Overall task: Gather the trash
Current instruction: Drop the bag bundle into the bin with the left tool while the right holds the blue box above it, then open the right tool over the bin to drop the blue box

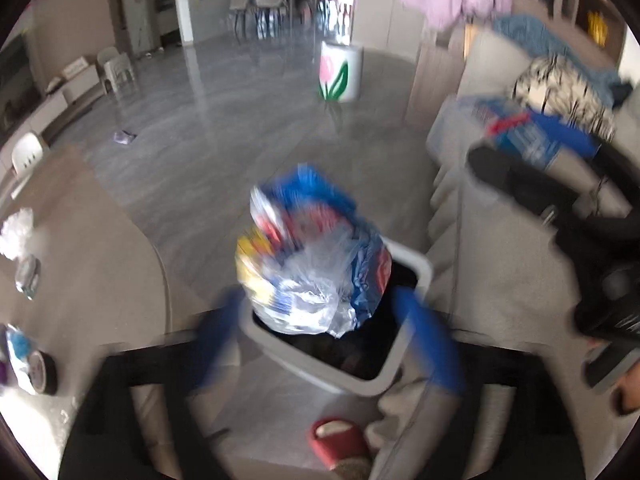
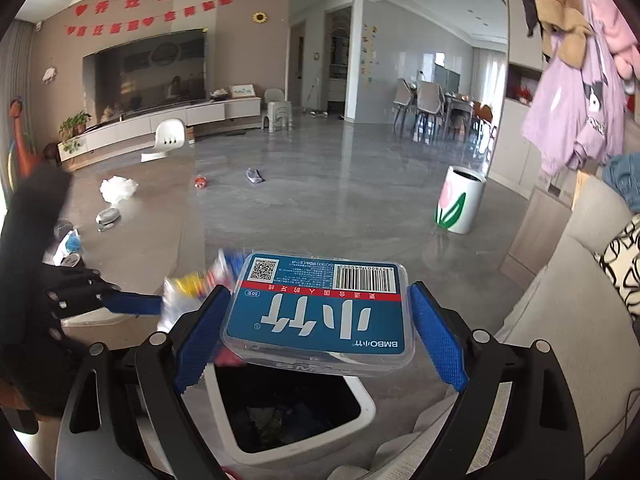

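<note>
Two views, split pretty differently. Only from the right wrist: big grey floor (image 2: 320,200) all in focus, TV (image 2: 148,72) on the far wall, stray scraps lying out on the tiles. Only from the left wrist: red slipper (image 1: 336,436) at the bottom edge, plus a smeary look at the coffee table (image 1: 100,260) on the left with more litter on it. Heavy motion blur across that whole left view, fwiw.

Seen from both: sofa (image 2: 560,300) along the right, tulip-print bin (image 2: 460,204) well off across the room, and the white-rimmed trash bin (image 2: 364,400) right underneath, black liner, some rubbish already inside.

Next, the clear plastic box (image 2: 320,308) with the blue label, barcode side up. Sitting squarely between the blue pads of the right gripper (image 2: 318,292), clamped at both ends and hanging directly over the bin's opening.

Then the crumpled wrapper (image 1: 308,264), blue, red and yellow print on clear film. Also above the bin mouth, just off the box's left corner, right at the tips of the left gripper (image 1: 320,320). Fingers spread wide on either side of it, but too blurred to say whether pinching it or not.
</note>
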Demonstrator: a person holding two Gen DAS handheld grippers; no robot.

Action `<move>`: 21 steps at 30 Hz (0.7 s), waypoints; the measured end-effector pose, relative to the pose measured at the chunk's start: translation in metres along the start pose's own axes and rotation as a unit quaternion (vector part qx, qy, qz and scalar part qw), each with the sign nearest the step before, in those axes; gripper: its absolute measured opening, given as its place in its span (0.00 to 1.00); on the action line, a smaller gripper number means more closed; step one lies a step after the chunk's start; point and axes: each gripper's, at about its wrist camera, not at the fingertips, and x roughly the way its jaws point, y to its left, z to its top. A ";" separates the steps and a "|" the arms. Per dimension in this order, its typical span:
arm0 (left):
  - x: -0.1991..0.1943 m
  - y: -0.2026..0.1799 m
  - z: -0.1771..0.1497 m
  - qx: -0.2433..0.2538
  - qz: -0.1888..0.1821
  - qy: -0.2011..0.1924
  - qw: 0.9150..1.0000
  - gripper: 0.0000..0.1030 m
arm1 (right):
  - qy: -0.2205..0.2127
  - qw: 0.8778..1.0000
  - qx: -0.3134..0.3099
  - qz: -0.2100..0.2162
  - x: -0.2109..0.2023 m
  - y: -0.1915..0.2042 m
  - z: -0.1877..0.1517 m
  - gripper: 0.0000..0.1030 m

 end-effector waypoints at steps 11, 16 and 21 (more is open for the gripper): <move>-0.009 0.007 0.003 0.005 0.065 -0.020 0.998 0.95 | 0.013 1.000 0.008 0.014 0.015 -0.009 -0.009 0.86; -0.022 0.024 0.003 -0.012 0.090 -0.032 0.995 0.95 | 0.032 0.999 0.005 0.037 0.036 -0.001 -0.012 0.86; -0.036 0.050 -0.001 -0.052 0.101 -0.042 0.993 0.95 | 0.044 0.998 -0.013 0.043 0.052 0.019 -0.013 0.86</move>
